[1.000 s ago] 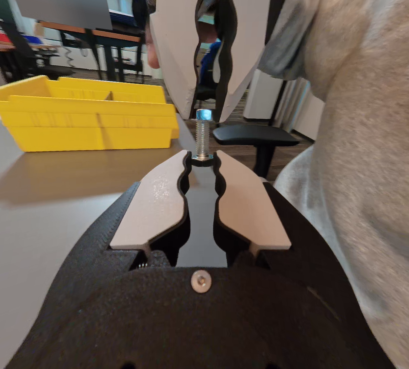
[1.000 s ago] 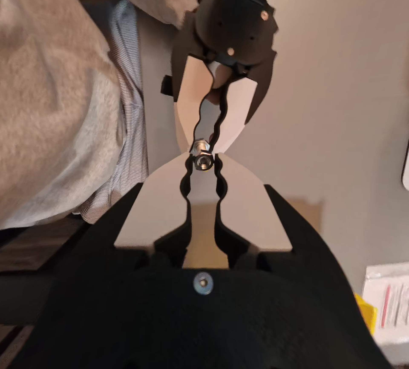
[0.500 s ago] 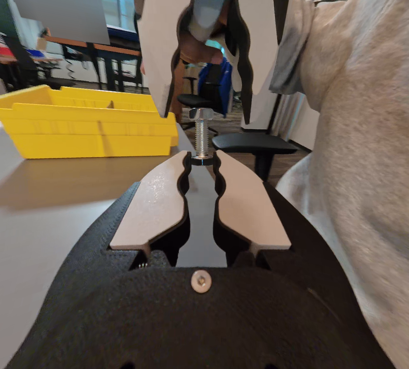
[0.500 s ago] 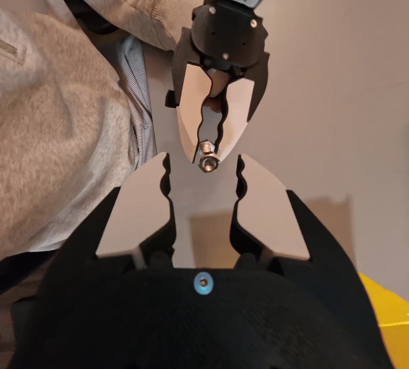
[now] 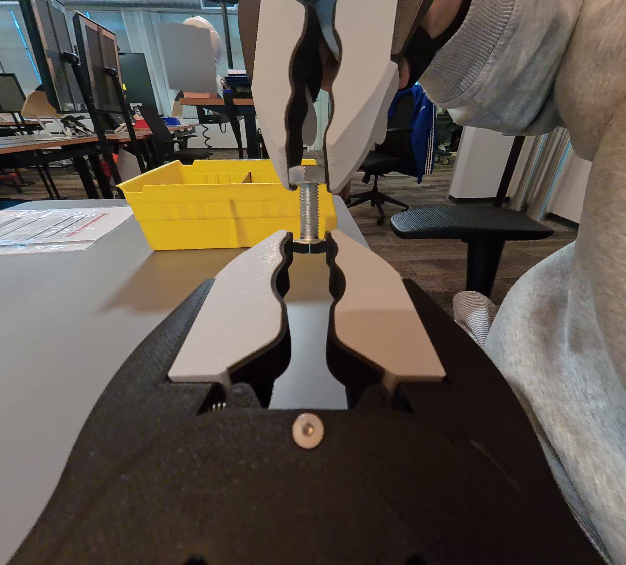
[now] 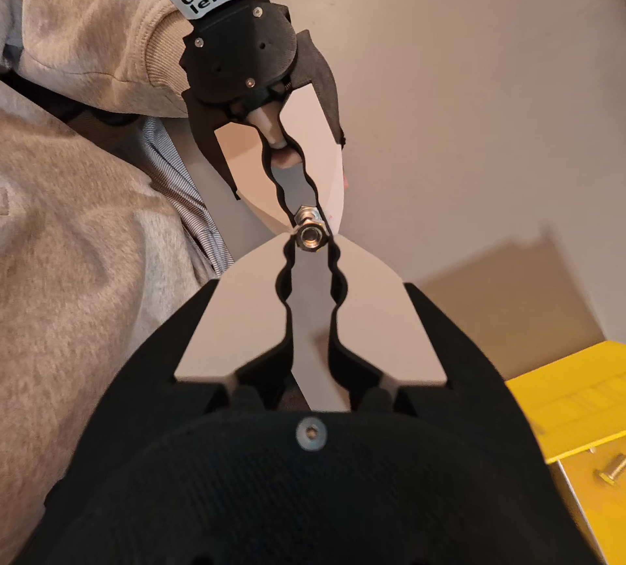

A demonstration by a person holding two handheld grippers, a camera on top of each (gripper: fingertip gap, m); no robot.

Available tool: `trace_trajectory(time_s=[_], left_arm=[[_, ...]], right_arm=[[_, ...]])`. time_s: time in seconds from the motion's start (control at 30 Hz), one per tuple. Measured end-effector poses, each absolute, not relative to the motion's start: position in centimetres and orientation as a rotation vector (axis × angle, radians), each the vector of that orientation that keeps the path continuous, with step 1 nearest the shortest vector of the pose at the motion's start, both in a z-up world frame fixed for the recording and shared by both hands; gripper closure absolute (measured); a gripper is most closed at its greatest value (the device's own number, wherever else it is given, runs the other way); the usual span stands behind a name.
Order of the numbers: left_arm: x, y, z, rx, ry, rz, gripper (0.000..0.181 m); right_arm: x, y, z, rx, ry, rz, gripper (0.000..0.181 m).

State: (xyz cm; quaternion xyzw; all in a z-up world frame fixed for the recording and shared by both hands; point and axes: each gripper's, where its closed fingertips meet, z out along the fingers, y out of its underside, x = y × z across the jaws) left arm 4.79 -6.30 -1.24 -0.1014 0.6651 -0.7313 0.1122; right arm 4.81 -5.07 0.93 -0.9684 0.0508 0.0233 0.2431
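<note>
Right now your left gripper point(image 5: 309, 238) is closed on a dark hex nut point(image 5: 309, 246), pinched between the very tips of its pale fingers point(image 5: 237, 308), and a silver threaded bolt point(image 5: 309, 209) stands upright out of that nut. Your right gripper point(image 5: 307, 177) comes down from above and is closed on the bolt's hex head, its two fingertips pressed against opposite flats. From your right wrist view the same pairing shows end-on: your right gripper point(image 6: 309, 237) has the bolt head point(image 6: 309, 237) clamped at its tips, and your left gripper point(image 6: 306, 215), with a white label on its black body, reaches in from the upper left so the two sets of tips nearly meet around the fastener, the nut point(image 6: 306, 215) sitting just behind the head from this angle. All of this hangs above the grey table point(image 5: 67, 311), near its edge. Behind it on the table sits a yellow bin point(image 5: 210, 209) with a divider inside; in your right wrist view a corner of the bin point(image 6: 559, 413) shows at lower right with a brass-toned bolt point(image 6: 613, 476) lying in it. A printed sheet point(image 5: 50, 226) lies on the table left of the bin, and a black chair armrest point(image 5: 464, 223) is off to the right beside your grey sweatshirt sleeve point(image 5: 525, 57).
</note>
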Motion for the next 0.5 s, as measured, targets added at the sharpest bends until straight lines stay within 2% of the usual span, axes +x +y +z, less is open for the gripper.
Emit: trace_trajectory(time_s=[0.13,0.33,0.43,0.5], left_arm=[[4.6,-6.5,-1.5,-0.292,1.985,-2.159,0.162],[1.7,-7.4,-1.4,-0.150,2.118,-2.331,0.162],[1.2,-7.5,-1.3,-0.131,2.129,-2.362,0.162],[1.7,-7.4,-1.4,-0.157,2.110,-2.337,0.162]], right_arm=[[4.6,-5.3,0.7,-2.683,0.049,0.039,0.163],[2.3,-6.0,0.8,-2.685,-0.457,-0.019,0.163],[2.1,-6.1,0.9,-2.713,-0.419,-0.021,0.162],[2.2,-6.2,0.7,-2.747,-0.310,0.009,0.149]])
